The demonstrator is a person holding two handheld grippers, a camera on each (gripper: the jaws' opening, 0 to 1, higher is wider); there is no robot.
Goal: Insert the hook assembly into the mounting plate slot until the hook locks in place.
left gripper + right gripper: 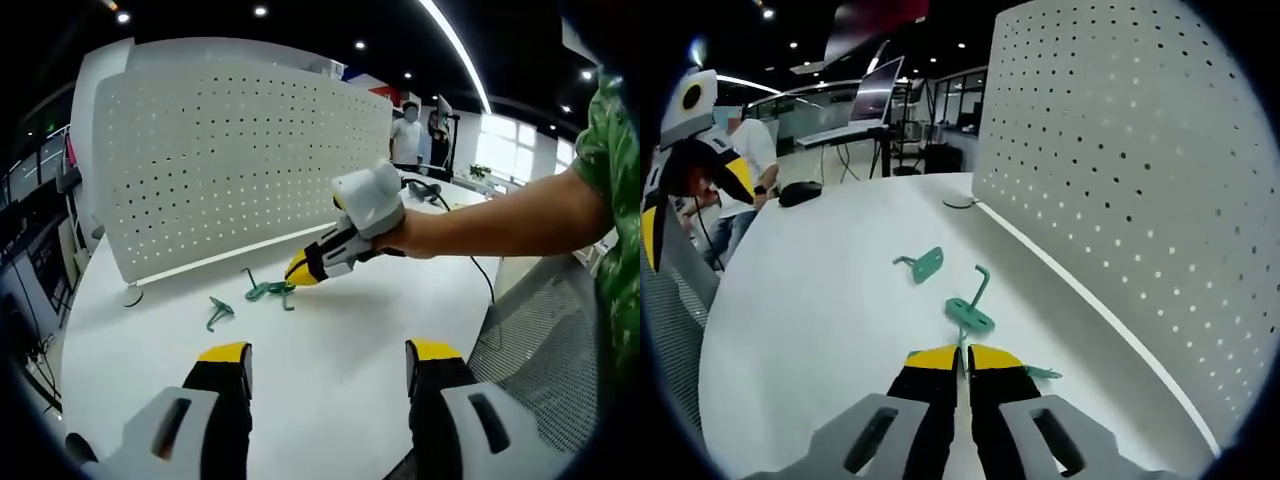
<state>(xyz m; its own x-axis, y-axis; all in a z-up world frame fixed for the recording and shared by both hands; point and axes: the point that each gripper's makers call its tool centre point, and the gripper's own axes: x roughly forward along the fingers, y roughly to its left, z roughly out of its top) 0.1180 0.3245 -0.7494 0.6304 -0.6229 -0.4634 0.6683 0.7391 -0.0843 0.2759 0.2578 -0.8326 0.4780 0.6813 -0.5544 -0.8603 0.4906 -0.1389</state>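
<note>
Right tongs [963, 362] pinch one of three green hooks [970, 316].

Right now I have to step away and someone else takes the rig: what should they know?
Left gripper: open, empty, held back above the table.
Right gripper: shut, low at the green hooks; whether it grips one, I cannot tell.
Another green hook lies loose farther along.
The pegboard stands upright, no hook in it.
Left: lift a hook, insert it until it locks.
</note>
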